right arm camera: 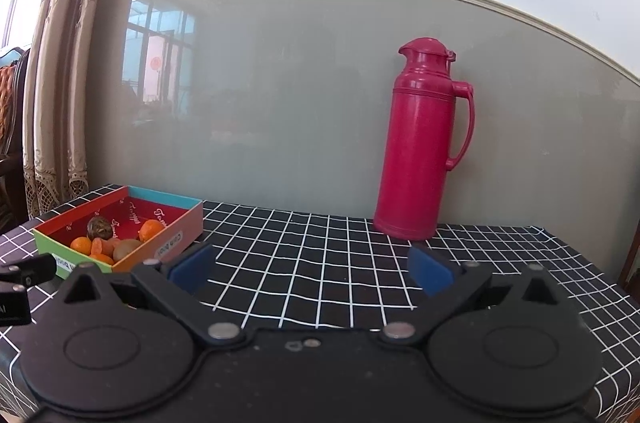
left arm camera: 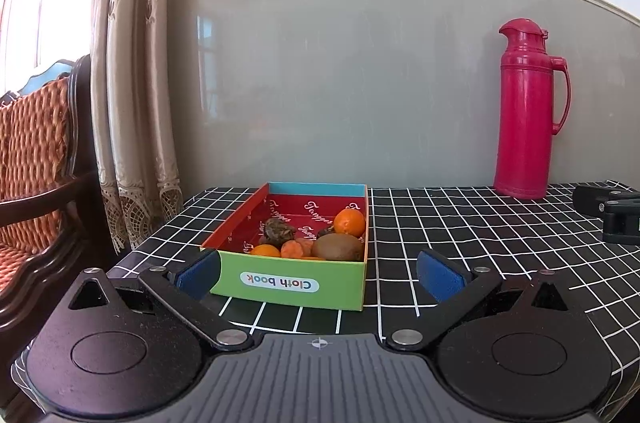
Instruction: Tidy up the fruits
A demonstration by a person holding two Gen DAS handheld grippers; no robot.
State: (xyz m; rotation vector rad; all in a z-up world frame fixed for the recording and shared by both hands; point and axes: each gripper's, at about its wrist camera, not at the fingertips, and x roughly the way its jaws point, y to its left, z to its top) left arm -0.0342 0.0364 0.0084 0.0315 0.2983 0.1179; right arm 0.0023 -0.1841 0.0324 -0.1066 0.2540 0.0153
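On a black, white-gridded tablecloth [left arm camera: 440, 223], a shallow cardboard box [left arm camera: 296, 283] with a green front wall and a red printed lining holds all the fruit in sight: an orange [left arm camera: 350, 222] against its right wall, a brown kiwi [left arm camera: 337, 247] in the near right corner, a dark, wrinkled fruit [left arm camera: 278, 231] at its centre, and several smaller orange pieces [left arm camera: 297, 249] bunched along the front wall. No fruit lies loose on the cloth in either view, which suggests the gathering is complete or nearly so; the step in hand looks like a pause, either a final check or the start of a rearrangement inside the box.

The left gripper [left arm camera: 320, 275] rests low just in front of the box, its blue pads spread wide and holding nothing, the left pad touching or nearly touching the box's near left corner. The right gripper [right arm camera: 310, 269] sits further to the right over bare cloth, likewise spread wide and empty, with the box well off to its left.

A tall pink thermos [right arm camera: 420, 151] stands against the grey wall behind, clear of the work. A curtain [left arm camera: 136, 103] and a wooden chair [left arm camera: 40, 163] frame the left side.

Any next move would call for lifting a gripper over the box wall to reach the fruit without shoving the light box.
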